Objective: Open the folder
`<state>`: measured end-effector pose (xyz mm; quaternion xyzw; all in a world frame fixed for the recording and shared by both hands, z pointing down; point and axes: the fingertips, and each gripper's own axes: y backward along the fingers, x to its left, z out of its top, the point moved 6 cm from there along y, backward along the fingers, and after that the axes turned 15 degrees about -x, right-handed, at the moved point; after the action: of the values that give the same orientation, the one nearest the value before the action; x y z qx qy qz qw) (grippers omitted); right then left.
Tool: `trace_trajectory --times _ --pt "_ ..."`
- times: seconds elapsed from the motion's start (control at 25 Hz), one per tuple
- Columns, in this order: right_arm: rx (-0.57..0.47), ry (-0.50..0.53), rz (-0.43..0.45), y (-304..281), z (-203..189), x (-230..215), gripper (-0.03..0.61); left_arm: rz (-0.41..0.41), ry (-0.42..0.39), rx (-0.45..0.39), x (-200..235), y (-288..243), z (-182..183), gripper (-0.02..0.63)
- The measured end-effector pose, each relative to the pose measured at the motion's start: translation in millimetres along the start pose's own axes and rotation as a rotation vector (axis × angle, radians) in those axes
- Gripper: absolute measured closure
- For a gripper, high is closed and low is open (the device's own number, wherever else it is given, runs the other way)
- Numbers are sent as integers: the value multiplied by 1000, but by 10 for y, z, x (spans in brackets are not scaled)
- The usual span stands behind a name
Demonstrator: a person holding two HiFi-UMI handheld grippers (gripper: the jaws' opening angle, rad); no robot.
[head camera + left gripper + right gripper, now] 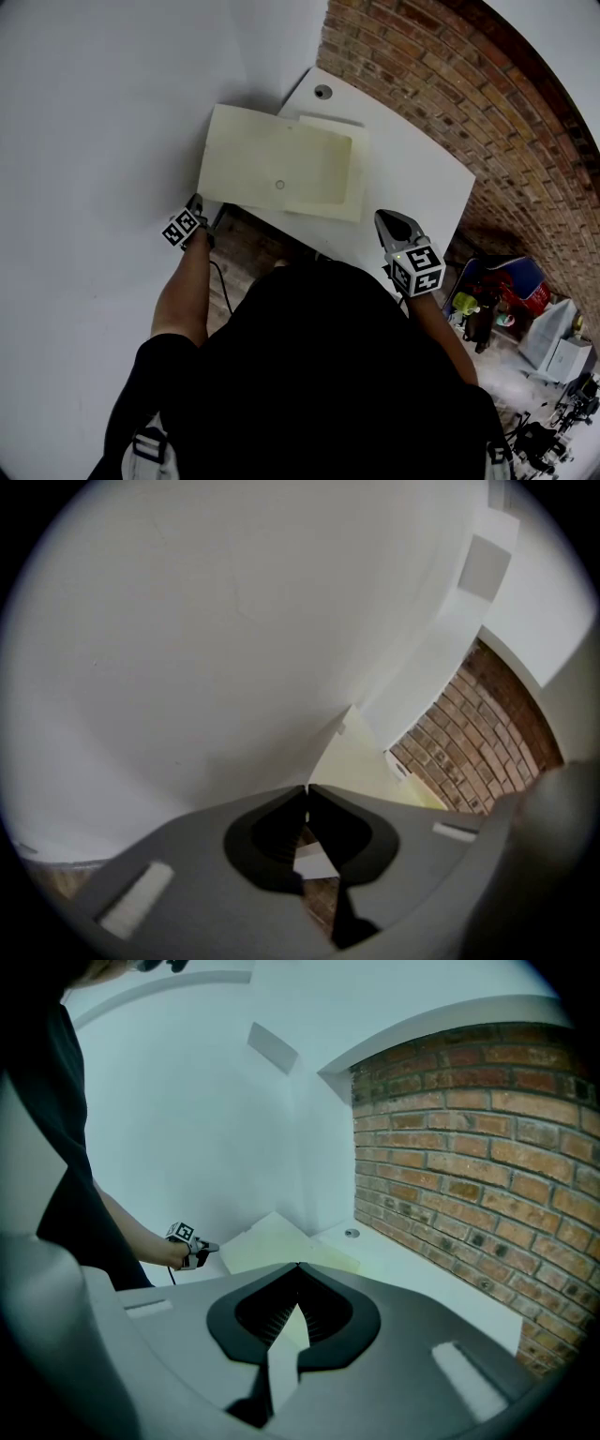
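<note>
A pale yellow folder (pixel 277 169) lies flat on the white table (pixel 412 178), and its left part sticks out past the table's left edge. A small round fastener (pixel 279 185) shows on its top sheet. My left gripper (pixel 196 202) is shut just off the folder's near left corner, and nothing shows between its tips (pixel 307 787). The folder (pixel 356 761) lies just beyond them. My right gripper (pixel 386 217) hangs shut over the table's near edge, right of the folder (pixel 277 1241), and it holds nothing (pixel 298 1266).
A round cable hole (pixel 322 91) sits in the table's far corner. A brick wall (pixel 450 84) runs along the right and a white wall (pixel 94 112) along the left. Bags and boxes (pixel 497 300) clutter the floor at the right. The person's dark torso fills the near foreground.
</note>
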<state>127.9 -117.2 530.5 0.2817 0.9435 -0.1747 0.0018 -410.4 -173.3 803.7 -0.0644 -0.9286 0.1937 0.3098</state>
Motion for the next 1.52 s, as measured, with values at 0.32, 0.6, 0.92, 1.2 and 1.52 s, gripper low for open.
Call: trace_trajectory --times 0.32,0.6,0.92,1.2,1.52 --pt "7 2 -2 12 7 40 578 14 20 11 46 -47 -35 603" --pt "-1 1 1 4 -20 72 578 -60 95 -46 9 -28 12 598" --pt "8 -4 11 14 -65 79 578 -126 288 -140 -30 18 31 598" --pt "12 -1 22 43 -70 84 578 -149 383 -187 -61 73 61 591" --pt "3 -1 31 43 -91 92 578 -144 517 -289 32 189 97 591"
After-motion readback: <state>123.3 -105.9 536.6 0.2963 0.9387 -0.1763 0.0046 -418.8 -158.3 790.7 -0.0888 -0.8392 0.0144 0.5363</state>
